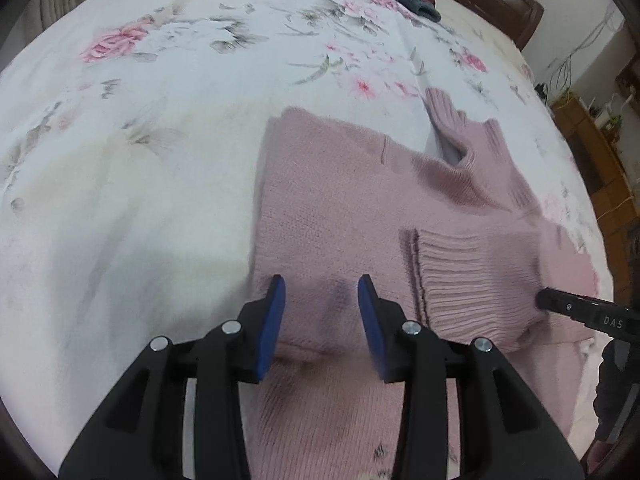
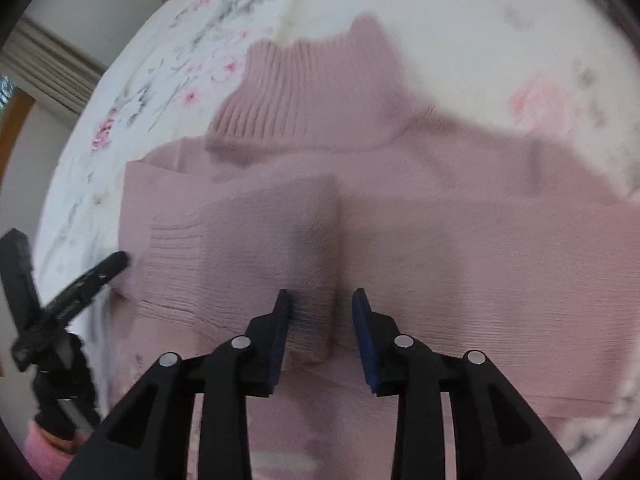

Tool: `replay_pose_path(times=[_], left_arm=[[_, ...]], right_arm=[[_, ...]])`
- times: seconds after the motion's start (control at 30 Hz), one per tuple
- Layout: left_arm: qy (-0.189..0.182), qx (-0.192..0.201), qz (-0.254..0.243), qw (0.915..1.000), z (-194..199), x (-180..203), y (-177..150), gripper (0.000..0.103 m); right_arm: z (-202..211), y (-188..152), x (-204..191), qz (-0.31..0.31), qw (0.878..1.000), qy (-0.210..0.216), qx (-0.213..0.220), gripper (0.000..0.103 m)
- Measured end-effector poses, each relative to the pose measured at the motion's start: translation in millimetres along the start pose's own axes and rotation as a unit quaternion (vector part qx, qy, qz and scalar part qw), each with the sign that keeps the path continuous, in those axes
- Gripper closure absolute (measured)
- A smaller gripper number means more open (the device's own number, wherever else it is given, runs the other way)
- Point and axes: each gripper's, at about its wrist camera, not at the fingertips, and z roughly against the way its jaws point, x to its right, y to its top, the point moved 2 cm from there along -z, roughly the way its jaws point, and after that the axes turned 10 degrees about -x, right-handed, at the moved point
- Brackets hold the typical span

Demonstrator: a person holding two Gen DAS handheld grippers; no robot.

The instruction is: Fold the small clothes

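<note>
Both the left tool (image 1: 322, 294) and the right tool (image 2: 322, 306) hover wide apart, holding nothing, over the pink sweater (image 1: 332, 200) on the floral bed (image 1: 140, 140).

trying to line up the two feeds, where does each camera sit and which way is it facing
Left wrist: sits on the left gripper, looking forward and down over the pink knitted turtleneck sweater on the white floral bedsheet; its own blue-padded fingers stand apart, and the right gripper tip enters at the right edge.
Right wrist: sits on the right gripper, looking down across the sweater's folded sleeve toward its ribbed collar; its fingers are open, with the left gripper at the left.
Shared: the sweater, the bedsheet, each other's gripper.
</note>
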Motion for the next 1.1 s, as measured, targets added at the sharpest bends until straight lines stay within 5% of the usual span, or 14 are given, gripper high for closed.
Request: replay_pose_path(times=[0.1, 0.37, 0.47, 0.73, 0.83, 0.87, 1.1], left_arm=[[0.008, 0.004, -0.007, 0.9999, 11, -3, -4, 0.063], [0.008, 0.027, 0.008, 0.9996, 34, -15, 3, 0.058], [0.010, 0.035, 0.017, 0.9992, 42, -23, 7, 0.055], [0.006, 0.031, 0.021, 0.9993, 41, -28, 6, 0.052], [0.002, 0.026, 0.019, 0.9995, 37, -23, 4, 0.052], [0.002, 0.025, 0.016, 0.9996, 36, -20, 3, 0.051], [-0.005, 0.016, -0.020, 0.9997, 21, 17, 0, 0.051]], right_arm=[[20, -5, -21, 0.032, 0.999, -0.014, 0.022, 0.070], [-9, 0, -110, 0.078, 0.996, 0.037, -0.037, 0.068], [-23, 6, -131, 0.080, 0.994, 0.046, -0.053, 0.058], [-70, 12, -147, 0.080, 0.992, -0.031, -0.088, 0.054], [-70, 12, -141, 0.077, 0.993, -0.031, -0.082, 0.072], [-66, 12, -134, 0.072, 0.994, -0.035, -0.078, 0.086], [-15, 0, -77, 0.029, 0.996, 0.079, -0.034, 0.088]])
